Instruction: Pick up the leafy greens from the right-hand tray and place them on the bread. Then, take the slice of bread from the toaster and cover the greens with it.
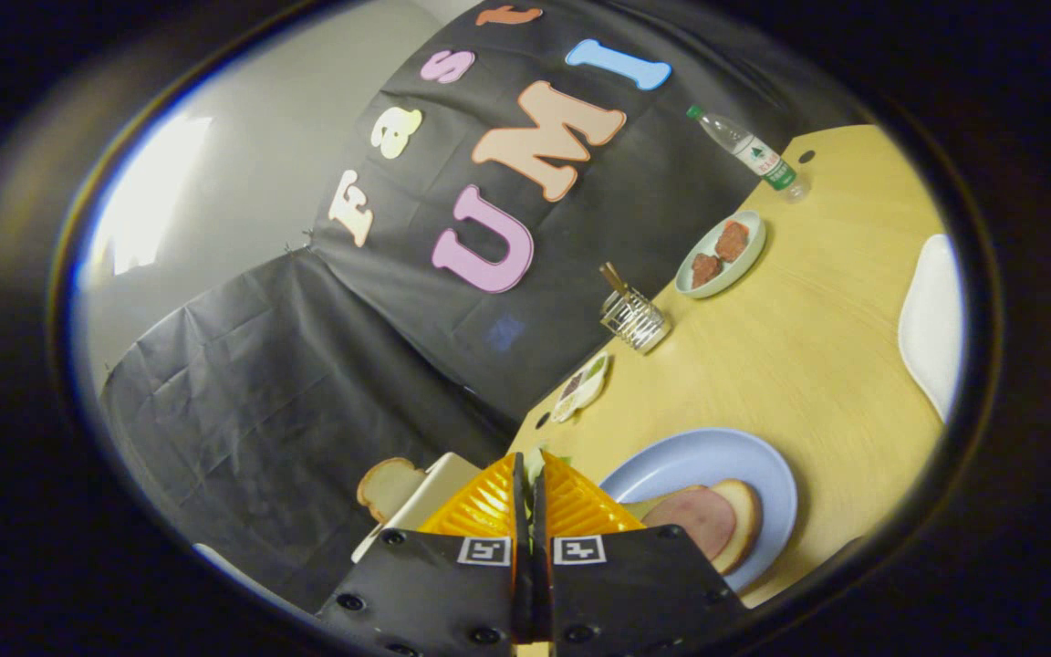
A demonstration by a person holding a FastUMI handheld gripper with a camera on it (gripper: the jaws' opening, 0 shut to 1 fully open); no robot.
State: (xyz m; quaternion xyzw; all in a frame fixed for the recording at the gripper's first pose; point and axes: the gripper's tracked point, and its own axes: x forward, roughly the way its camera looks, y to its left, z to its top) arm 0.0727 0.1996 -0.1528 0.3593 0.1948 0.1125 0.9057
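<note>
Wooden table [808,365] runs beside black cloth wall. Gripper [529,474] is tilted; its fingers are pressed almost together w/ a thin bit of leafy greens [536,459] pinched between the tips. Just beside the fingers, on the right, a blue plate [763,456] holds a bread slice [743,520] w/ ham [697,520] on top. On the left of the fingers, another bread slice [389,485] stands in a white toaster [430,500]. Beyond: small tray [582,387], wire holder [635,319], plate w/ meat pieces [744,265], water bottle [749,152] further away. White object [931,319] lies on the table's far side.
</note>
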